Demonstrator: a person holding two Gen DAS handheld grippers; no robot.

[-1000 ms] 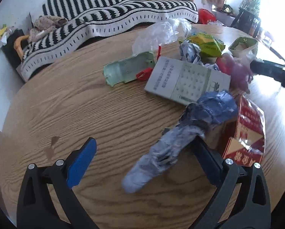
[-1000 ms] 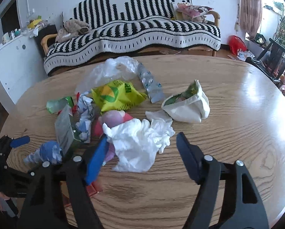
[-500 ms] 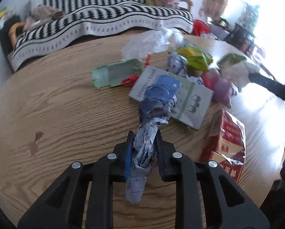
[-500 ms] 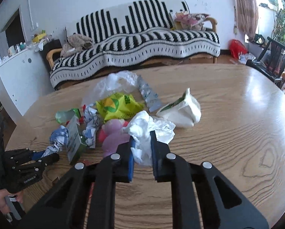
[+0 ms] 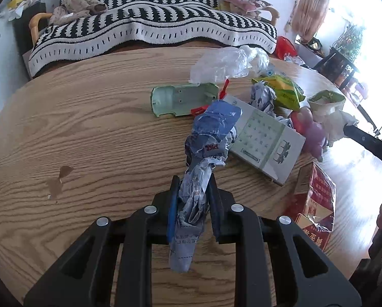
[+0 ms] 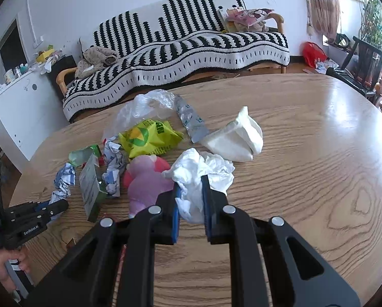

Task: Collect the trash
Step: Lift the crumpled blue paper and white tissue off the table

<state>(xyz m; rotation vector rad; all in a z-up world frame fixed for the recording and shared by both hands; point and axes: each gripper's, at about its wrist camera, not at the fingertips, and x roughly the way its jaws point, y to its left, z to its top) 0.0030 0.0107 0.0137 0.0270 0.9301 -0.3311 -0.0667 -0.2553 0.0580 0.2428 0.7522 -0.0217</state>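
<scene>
Pinching a twisted blue-and-white paper wrapper (image 5: pixel 203 179), the left hand-held gripper (image 5: pixel 193 202) has its blue pads closed tight on the wrapper's narrow middle; the lower end hangs below the pads and the crumpled blue top rises above them. The right hand-held gripper (image 6: pixel 191 199) is likewise clamped, its pads squeezing a wad of white tissue (image 6: pixel 198 171) that bulges out ahead of them over the wooden tabletop (image 6: pixel 305 153).

Taking the tissue as the landmark: just to its left lies a pink soft toy (image 6: pixel 145 179), touching the tissue. Left of the toy sits a ball of crumpled printed paper (image 6: pixel 113 171), then a flat grey-green box (image 6: pixel 90 186) standing on edge, and beyond that the wrapper in the left hand-held gripper. Near the box, in the left wrist view, a red carton in torn film (image 5: pixel 316 204) rests on the tabletop.

Behind the tissue to the right lies a white pouch (image 6: pixel 239 138), close but apart. Behind it to the left is a yellow-green snack bag (image 6: pixel 150 138), with a pale green plastic tray (image 5: pixel 183 98) further left. Further back lie a silver-blue packet (image 6: pixel 191 120) and a clear plastic bag (image 6: pixel 145 107). Far beyond the tabletop stands a sofa under a black-and-white striped blanket (image 6: pixel 180 46).
</scene>
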